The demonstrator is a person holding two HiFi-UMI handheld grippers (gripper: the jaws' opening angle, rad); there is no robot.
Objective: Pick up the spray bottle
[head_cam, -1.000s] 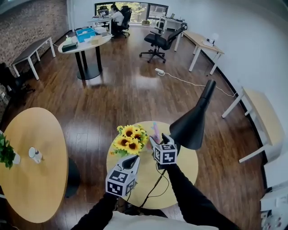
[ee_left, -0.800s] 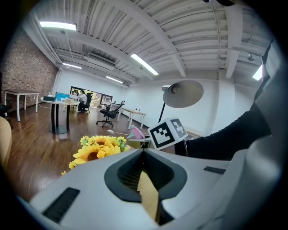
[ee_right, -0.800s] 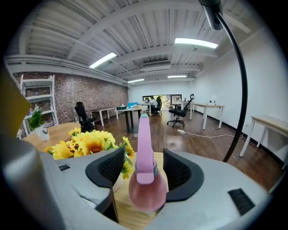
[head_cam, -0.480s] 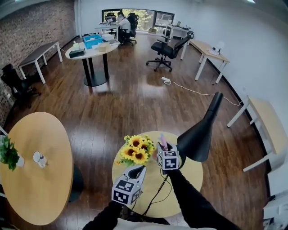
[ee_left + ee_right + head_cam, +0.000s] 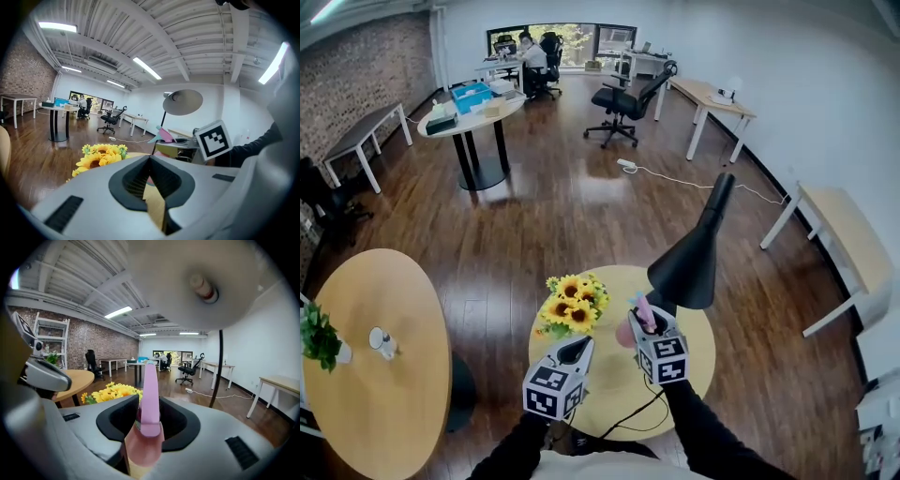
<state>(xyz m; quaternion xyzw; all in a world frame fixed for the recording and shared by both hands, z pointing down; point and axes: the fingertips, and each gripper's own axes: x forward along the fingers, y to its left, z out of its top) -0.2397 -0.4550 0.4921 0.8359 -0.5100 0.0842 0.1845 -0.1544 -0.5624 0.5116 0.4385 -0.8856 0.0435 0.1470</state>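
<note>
The pink spray bottle [image 5: 628, 330] is off the small round table [image 5: 605, 380], clamped in my right gripper [image 5: 643, 325]. In the right gripper view the bottle [image 5: 148, 437] fills the gap between the jaws, and its long pink trigger head points forward. My left gripper [image 5: 577, 350] hovers over the table to the left, its jaws together with nothing between them [image 5: 150, 158]. From the left gripper view the bottle's pink head [image 5: 164, 135] shows beside the right gripper's marker cube [image 5: 213, 139].
A bunch of sunflowers [image 5: 570, 305] stands at the table's far left edge. A black desk lamp [image 5: 687, 265] leans over the table's right side, its cable trailing across the top. A larger round table [image 5: 389, 375] stands to the left, with desks and office chairs beyond.
The right gripper has shut on the spray bottle and lifted it off the table, drawing it back from the sunflowers. The left gripper has shifted only slightly.
</note>
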